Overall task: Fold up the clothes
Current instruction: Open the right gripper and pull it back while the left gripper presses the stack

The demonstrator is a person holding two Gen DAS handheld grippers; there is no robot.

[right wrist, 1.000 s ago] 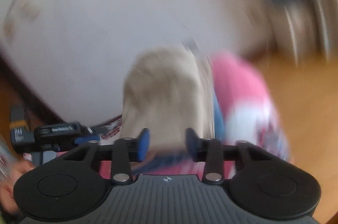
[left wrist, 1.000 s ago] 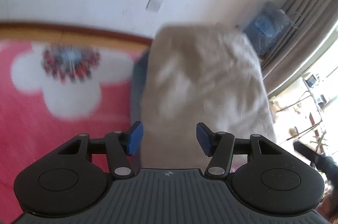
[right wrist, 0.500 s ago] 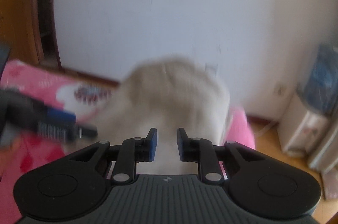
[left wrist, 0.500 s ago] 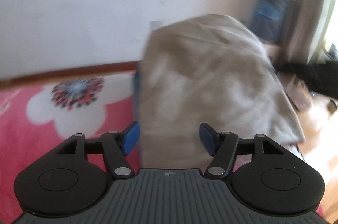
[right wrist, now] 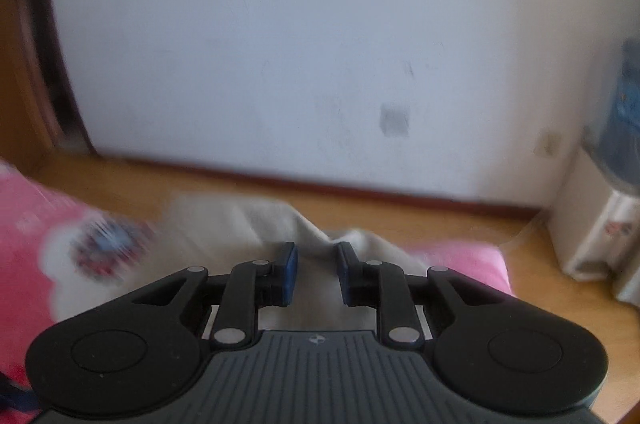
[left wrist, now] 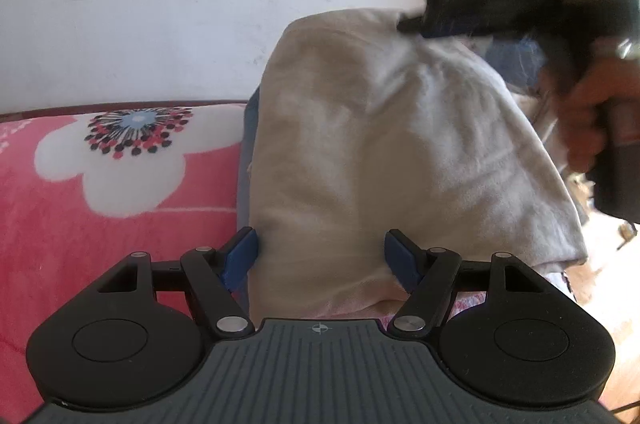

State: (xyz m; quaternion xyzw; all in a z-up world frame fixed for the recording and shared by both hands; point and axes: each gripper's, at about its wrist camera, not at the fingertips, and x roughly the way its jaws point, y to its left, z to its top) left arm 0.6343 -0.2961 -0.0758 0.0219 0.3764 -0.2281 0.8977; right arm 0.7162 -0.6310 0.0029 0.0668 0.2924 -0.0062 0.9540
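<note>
Cloth (left wrist: 372, 160), one beige piece, is spread on one pink blanket (left wrist: 80, 224), reaching between the left gripper (left wrist: 322, 258), whose jaws have just been opening, untouched; the right gripper (right wrist: 316, 272) is parted narrowly above it.

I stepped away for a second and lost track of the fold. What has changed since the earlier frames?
The left gripper has just been opening; the beige garment lies between its jaws, apparently unpinched. The right gripper has swung across and now shows at the garment's far end in the left wrist view, with cloth between its narrowed jaws. The garment has sunk toward the pink floral blanket, which stayed put.
</note>
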